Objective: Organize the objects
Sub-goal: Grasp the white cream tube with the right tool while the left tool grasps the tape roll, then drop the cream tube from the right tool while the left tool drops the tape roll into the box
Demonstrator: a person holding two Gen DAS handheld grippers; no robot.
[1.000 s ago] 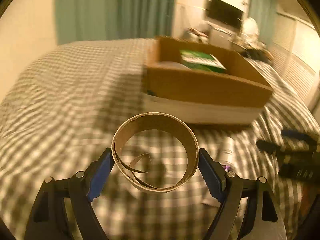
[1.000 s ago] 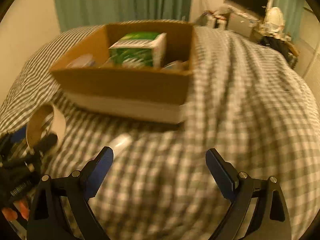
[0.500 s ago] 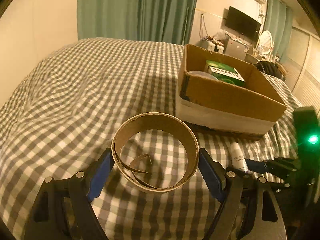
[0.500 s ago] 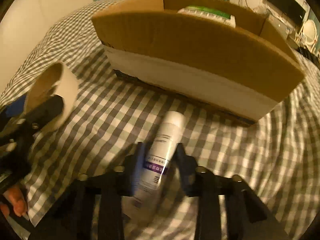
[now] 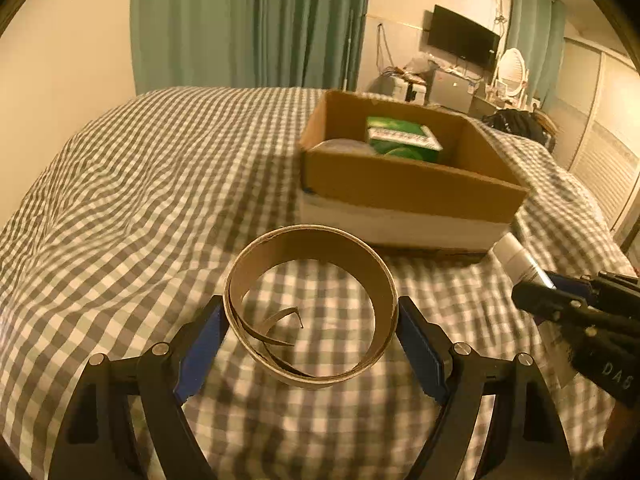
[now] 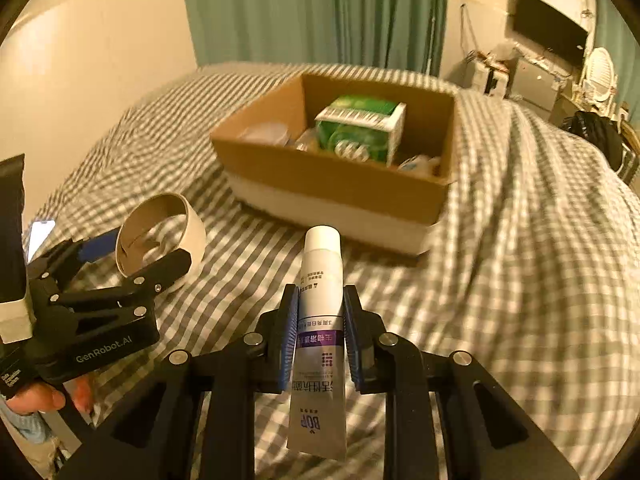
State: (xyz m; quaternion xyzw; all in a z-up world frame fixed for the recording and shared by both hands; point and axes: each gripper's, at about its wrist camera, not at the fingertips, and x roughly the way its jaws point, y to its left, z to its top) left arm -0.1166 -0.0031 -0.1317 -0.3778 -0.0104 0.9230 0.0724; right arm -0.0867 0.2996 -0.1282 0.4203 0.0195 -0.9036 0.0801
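Left of the box (image 6: 332, 184), the left gripper (image 5: 310, 340) clamps a cardboard ring (image 5: 310, 308); its thin wall could buckle. In front of the box, the right gripper (image 6: 320, 332) pinches a tube (image 6: 320, 320), seemingly mid-body, so it may slip.

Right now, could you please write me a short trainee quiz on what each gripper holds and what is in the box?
1. True or false: the left gripper is shut on a cardboard tape ring.
2. What does the right gripper hold? A) white toothpaste tube B) green carton C) nothing
3. Fill in: the green carton lies inside the ____ box on the checked bedspread.

Key: 1 true; 2 A; 3 cardboard.
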